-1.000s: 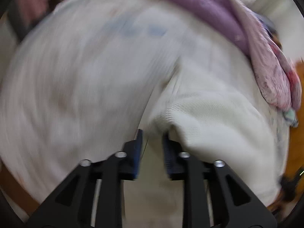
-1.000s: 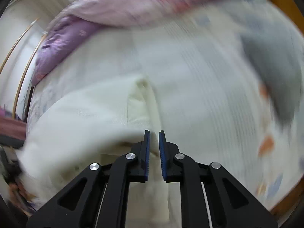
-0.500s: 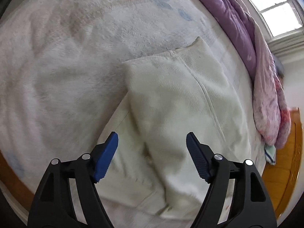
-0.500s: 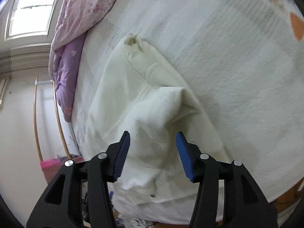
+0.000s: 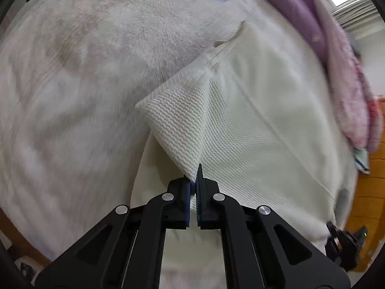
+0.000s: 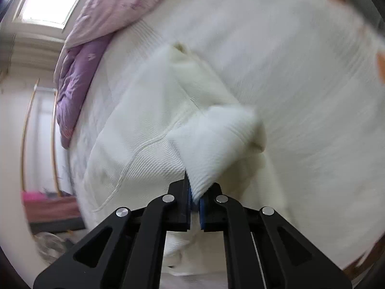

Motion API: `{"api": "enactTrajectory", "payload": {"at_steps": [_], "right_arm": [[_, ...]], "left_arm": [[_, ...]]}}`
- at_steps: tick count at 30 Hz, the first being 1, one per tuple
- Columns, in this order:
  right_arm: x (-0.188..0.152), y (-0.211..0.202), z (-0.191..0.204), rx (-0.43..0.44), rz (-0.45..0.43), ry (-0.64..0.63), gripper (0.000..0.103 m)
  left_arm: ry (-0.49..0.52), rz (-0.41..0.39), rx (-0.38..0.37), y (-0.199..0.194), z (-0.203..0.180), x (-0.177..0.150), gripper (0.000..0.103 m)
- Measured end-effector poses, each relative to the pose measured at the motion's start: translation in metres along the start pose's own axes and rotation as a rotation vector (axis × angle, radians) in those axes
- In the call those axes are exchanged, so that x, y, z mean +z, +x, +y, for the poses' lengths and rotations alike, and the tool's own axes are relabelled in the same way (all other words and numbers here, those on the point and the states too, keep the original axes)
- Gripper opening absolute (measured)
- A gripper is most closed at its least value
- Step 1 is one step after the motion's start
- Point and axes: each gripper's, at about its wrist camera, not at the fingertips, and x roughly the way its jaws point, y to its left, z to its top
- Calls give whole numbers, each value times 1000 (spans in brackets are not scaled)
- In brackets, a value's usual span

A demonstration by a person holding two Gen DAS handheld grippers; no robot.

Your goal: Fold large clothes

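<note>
This is a bedroom in a home. A big bed fills most of both views, and it has a soft, fuzzy white blanket on top. A pink and purple quilt is bunched up along the far side of the bed. A window lets bright daylight in. There are pale walls and a thin wooden rack standing by the wall. The wooden bed frame shows at the edge. A cream knit sweater lies on the bed.
</note>
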Motion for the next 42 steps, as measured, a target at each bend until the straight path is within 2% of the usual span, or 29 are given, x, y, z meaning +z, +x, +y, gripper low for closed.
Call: {"api": "enactTrajectory", "payload": {"at_steps": [3, 6, 8, 10, 11, 12, 13, 15, 17, 19, 20, 22, 25, 28, 30, 33, 35, 36, 38, 42], "right_arm": [[-7, -19, -1, -71, -9, -52, 4], [-14, -13, -14, -159, 9, -67, 6], [-16, 2, -30, -196, 37, -60, 12], [-19, 17, -39, -278, 65, -70, 22], [-19, 21, -40, -303, 72, -64, 30], [-19, 21, -41, -309, 83, -43, 32], [-19, 18, -40, -304, 81, -25, 32], [-21, 1, -29, -321, 55, -44, 33], [-26, -22, -6, -385, 13, -108, 35], [-31, -37, 24, -409, -31, -189, 33], [-34, -40, 43, -392, -51, -243, 31], [-36, -34, 81, -315, -58, -346, 14], [-38, 8, 155, -208, -35, -545, 8], [-28, 64, 205, -153, 24, -618, 5], [-21, 98, 223, -155, 46, -649, 4], [-13, 146, 230, -216, 110, -663, 4], [-13, 181, 212, -276, 198, -639, 1], [-13, 190, 205, -283, 213, -633, 1], [-11, 193, 196, -262, 210, -612, 1], [-25, 165, 183, -264, 232, -565, 1]], "left_arm": [[14, 31, -18, -11, 9, -21, 3], [34, 77, 4, -2, 19, -37, 4], [10, 107, 18, 13, 28, -39, 4], [-1, 148, 34, 27, 34, -36, 7], [-1, 152, 30, 29, 34, -34, 8], [2, 153, 27, 28, 32, -32, 11], [-1, 156, 11, 26, 33, -31, 16], [-18, 149, -32, 17, 33, -25, 64], [-17, 75, -51, -2, 36, -23, 73], [-9, 26, -55, -17, 41, -20, 73], [-14, 12, -48, -20, 43, -19, 76], [-39, -7, -20, -20, 52, -13, 77], [-80, 23, 17, -8, 61, -12, 77], [-95, 61, 57, 7, 67, -8, 77], [-101, 81, 64, 14, 70, -6, 77], [-88, 80, 66, 18, 71, -5, 79], [-76, 84, 67, 23, 68, -5, 81], [-72, 89, 70, 29, 62, -4, 82], [-62, 97, 76, 31, 60, -2, 82], [-72, 106, 82, 35, 53, 5, 82]]}}
